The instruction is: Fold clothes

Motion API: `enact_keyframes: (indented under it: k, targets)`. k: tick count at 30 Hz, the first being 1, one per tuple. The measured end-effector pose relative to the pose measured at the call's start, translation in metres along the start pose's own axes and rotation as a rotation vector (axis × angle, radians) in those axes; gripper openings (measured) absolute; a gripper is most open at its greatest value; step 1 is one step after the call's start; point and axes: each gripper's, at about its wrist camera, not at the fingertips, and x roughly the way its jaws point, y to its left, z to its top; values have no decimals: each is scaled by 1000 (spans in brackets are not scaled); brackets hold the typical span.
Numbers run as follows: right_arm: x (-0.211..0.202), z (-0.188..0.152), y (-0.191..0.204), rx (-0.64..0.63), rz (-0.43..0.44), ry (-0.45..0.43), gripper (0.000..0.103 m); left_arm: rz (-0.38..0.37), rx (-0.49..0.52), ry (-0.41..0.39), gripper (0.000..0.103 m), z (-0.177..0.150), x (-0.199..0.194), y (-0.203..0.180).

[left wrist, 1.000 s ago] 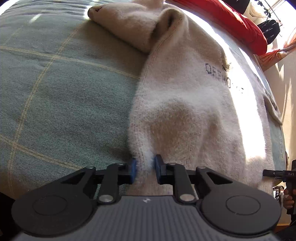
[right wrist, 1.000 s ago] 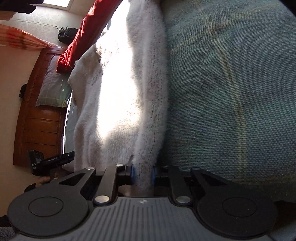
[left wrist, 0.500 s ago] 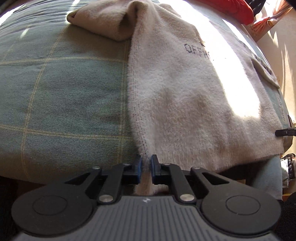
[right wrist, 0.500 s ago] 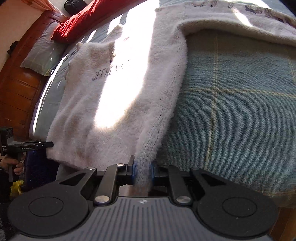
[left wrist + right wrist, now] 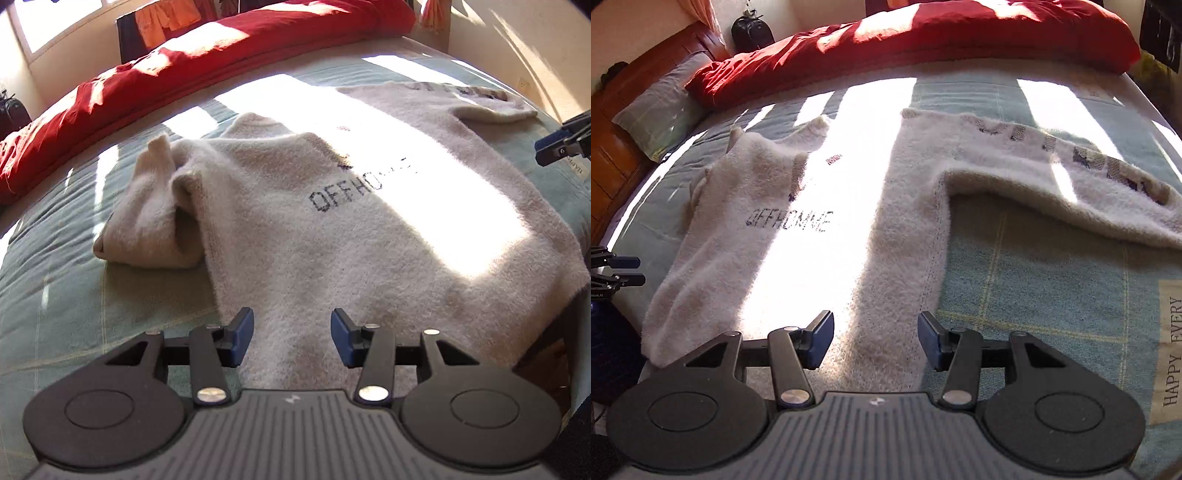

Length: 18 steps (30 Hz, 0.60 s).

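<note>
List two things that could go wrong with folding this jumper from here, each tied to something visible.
1. The fluffy cream jumper overhangs the bed's near edge, so its hem may slide off the green checked bedspread.
2. One sleeve lies bunched beside the body while the other sleeve spreads out, so the fold could come out lopsided. Both sets of fingers are opening with nothing gripped.

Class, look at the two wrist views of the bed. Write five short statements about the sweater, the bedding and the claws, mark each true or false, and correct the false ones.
1. The cream sweater lies flat on the green plaid bedspread. True.
2. The left claw is clamped on the hem. False: its jaws are opening, pads clear of the fabric.
3. The red duvet lies beyond the sweater. True.
4. The sweater is plain, without lettering. False: dark letters run across it.
5. The right claw holds a sleeve. False: it holds nothing and is opening.
</note>
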Motion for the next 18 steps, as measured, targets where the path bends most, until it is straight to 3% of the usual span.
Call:
enact_keyframes:
  k: [3, 6, 8, 10, 14, 18]
  targets:
    - [39, 12, 26, -112, -23, -26, 61, -41, 26, -13, 52, 11, 40, -17]
    - [75, 0, 39, -116, -49, 19, 61, -63, -76, 59, 52, -6, 70, -15]
    - [88, -14, 47, -129, -63, 35, 62, -88, -152, 30, 53, -29, 64, -8]
    - [83, -34, 52, -167, -73, 23, 77, -127, -216, 37, 57, -56, 47, 0]
    - [67, -71, 52, -160, -69, 54, 103, -139, -226, 72, 63, -95, 18, -2]
    - [62, -92, 50, -105, -80, 2, 103, -116, -207, 81, 63, -86, 6, -10]
